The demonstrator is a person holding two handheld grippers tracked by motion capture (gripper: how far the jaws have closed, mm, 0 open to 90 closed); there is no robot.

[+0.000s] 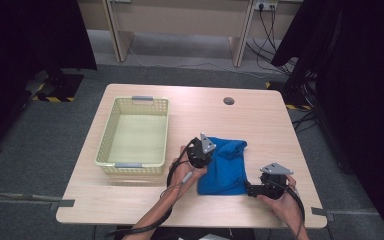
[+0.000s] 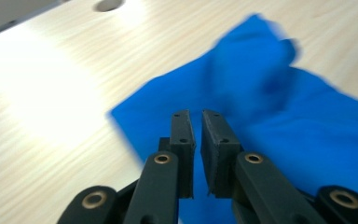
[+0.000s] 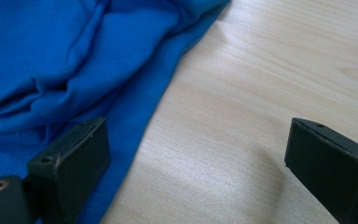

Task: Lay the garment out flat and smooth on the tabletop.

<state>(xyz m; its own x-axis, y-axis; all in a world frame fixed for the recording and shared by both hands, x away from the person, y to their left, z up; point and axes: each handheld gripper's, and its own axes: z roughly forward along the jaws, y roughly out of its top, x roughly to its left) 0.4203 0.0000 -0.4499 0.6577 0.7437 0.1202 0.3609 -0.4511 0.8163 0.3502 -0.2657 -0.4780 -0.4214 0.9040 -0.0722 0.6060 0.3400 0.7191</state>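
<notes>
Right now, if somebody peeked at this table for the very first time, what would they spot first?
Probably the bright blue cloth, crumpled on the pale wooden table between the person's two hands. The left gripper hangs over it with jaws nearly together and no cloth between them, while the right gripper stands wide open at the cloth's edge. Next comes the yellow basket at the cloth's left.

The blue cloth (image 1: 225,167) lay crumpled in loose folds on the wooden table (image 1: 260,125), near its front edge and just right of the yellow basket (image 1: 107,135), with one corner bunched up at the back.
</notes>
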